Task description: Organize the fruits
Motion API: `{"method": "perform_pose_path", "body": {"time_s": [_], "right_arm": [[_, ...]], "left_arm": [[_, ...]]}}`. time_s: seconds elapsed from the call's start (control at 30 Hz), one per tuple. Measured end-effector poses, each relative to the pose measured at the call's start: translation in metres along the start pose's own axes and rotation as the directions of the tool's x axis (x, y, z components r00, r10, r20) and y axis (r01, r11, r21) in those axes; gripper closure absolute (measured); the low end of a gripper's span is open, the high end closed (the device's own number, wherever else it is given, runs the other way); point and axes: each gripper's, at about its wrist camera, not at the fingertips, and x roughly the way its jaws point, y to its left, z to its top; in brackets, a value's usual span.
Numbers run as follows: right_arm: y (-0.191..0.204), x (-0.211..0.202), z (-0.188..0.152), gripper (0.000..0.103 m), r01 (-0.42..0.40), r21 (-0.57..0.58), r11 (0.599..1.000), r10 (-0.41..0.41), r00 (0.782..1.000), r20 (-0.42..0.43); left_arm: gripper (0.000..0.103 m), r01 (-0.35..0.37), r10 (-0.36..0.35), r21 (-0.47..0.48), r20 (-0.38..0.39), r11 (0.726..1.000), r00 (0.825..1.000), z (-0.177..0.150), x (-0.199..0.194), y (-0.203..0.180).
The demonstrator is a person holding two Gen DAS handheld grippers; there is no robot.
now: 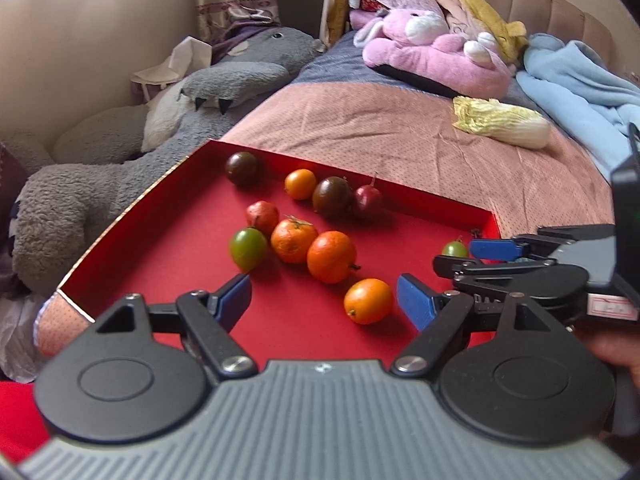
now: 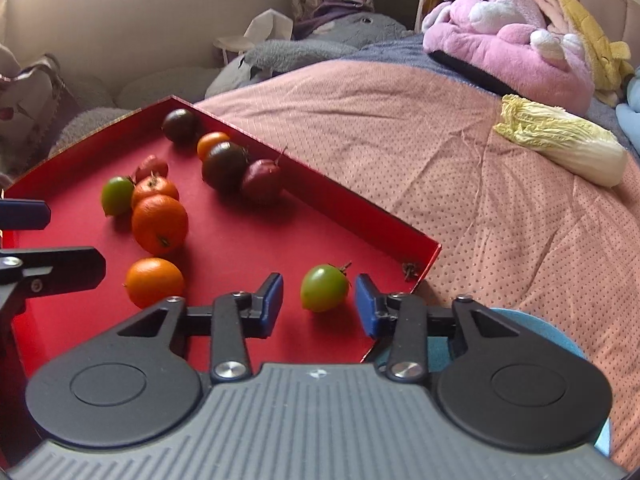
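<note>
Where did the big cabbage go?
The cabbage lies on the pink bedspread, outside the red tray, on the right side of both views. It's just in front of the pink plush bunny.

Ten small fruits (image 1: 332,256) loose on red tray (image 1: 168,280): orange, green, dark, red; one green fruit (image 2: 324,293) lies apart.
</note>
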Motion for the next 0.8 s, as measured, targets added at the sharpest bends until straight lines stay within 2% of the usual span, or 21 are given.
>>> {"method": "perform_pose_path", "body": {"time_s": [0.17, 0.43, 0.47, 0.63, 0.8], "right_arm": [[-0.002, 0.006, -0.004, 0.071, 0.003, -0.031, 1.0, -0.003, 1.0, 0.011], [-0.017, -0.01, -0.004, 0.071, -0.043, 0.045, 0.998, 0.041, 0.998, 0.045], [-0.017, -0.016, -0.004, 0.071, -0.055, 0.054, 0.997, 0.052, 0.997, 0.058], [-0.013, -0.04, -0.006, 0.071, -0.106, 0.085, 0.991, 0.096, 0.989, 0.111], [-0.01, -0.053, -0.013, 0.071, -0.129, 0.12, 0.984, 0.113, 0.985, 0.126]], "left_arm": [[0.022, 0.018, -0.017, 0.017, -0.045, 1.0, 0.999, -0.001, 0.012, -0.01], [0.023, 0.047, -0.042, 0.053, -0.09, 0.998, 0.995, -0.004, 0.023, -0.02], [0.029, 0.046, -0.04, 0.055, -0.102, 0.997, 0.994, -0.004, 0.026, -0.021], [0.037, 0.015, -0.004, 0.072, -0.156, 0.997, 0.988, -0.005, 0.045, -0.025], [0.046, -0.006, 0.02, 0.095, -0.153, 0.995, 0.988, -0.006, 0.053, -0.03]]}}
